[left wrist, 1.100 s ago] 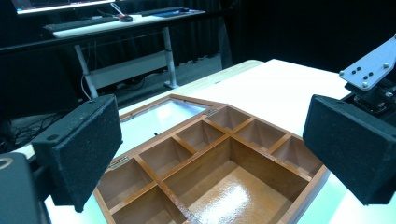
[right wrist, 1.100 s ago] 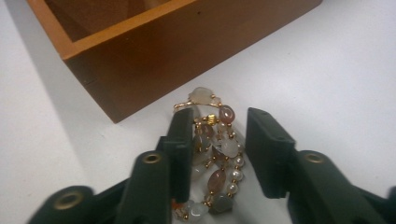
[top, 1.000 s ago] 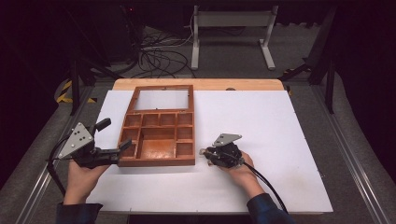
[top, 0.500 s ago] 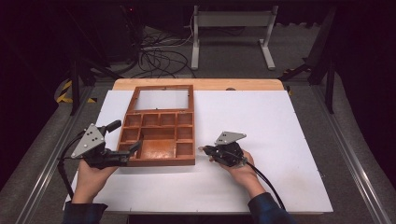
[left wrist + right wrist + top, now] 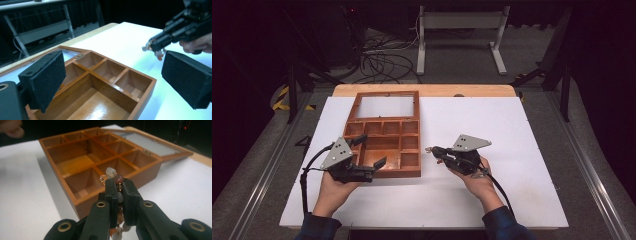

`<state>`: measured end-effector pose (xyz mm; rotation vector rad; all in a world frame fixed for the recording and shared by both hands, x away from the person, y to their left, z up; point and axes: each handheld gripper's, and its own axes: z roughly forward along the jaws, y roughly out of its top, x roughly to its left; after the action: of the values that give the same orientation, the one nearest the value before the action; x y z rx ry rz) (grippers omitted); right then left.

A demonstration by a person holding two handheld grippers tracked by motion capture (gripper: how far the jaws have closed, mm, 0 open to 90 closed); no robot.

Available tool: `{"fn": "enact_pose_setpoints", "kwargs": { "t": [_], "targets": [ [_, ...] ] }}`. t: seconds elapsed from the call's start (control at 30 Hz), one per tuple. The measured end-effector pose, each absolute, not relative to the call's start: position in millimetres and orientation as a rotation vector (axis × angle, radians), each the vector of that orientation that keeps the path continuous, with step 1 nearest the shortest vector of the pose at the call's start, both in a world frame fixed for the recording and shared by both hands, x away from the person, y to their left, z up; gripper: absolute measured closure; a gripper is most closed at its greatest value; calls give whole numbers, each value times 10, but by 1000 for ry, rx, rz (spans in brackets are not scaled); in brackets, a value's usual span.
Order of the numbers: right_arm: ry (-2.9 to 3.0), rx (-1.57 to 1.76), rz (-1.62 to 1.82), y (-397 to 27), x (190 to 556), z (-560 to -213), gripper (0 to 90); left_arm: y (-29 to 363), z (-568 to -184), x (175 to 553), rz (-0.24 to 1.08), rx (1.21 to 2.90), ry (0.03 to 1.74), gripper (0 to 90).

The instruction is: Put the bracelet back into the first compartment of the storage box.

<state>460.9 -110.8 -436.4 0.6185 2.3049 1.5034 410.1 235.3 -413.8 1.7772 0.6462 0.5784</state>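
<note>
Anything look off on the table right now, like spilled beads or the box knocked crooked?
Nothing stands out. The wooden compartment box sits square on the white table, lid open flat, compartments empty. The right gripper is shut on a beaded bracelet beside the box; no loose beads visible. The left gripper is open at the box's near corner.

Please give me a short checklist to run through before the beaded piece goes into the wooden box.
1. Grip: the right hand-held gripper is shut on the string of orange, grey and white beads: ok.
2. Lid: the glass-paned lid of the brown wooden compartment box lies folded back flat: ok.
3. Compartments: those in view are empty: ok.
4. Position: in the high view, the beads hang beside the box's right wall, not yet over a compartment: not ok.
5. Left hand-held gripper: open, one jaw over the box's near left corner, not gripping the box: not ok if the box should be steadied.
6. Loose end of the beads: cannot tell.
</note>
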Motion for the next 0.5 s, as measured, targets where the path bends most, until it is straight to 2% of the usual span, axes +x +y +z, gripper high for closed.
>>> {"fn": "enact_pose_setpoints", "kwargs": {
  "t": [0.33,0.5],
  "targets": [
    [2266,531,1577,-1061,4523,-4149,850,2063,-4206,4140,525,1797,595,93],
    [2249,493,1595,-1023,4488,-4097,850,1910,-4247,4167,499,1814,561,144]
  ]
}}
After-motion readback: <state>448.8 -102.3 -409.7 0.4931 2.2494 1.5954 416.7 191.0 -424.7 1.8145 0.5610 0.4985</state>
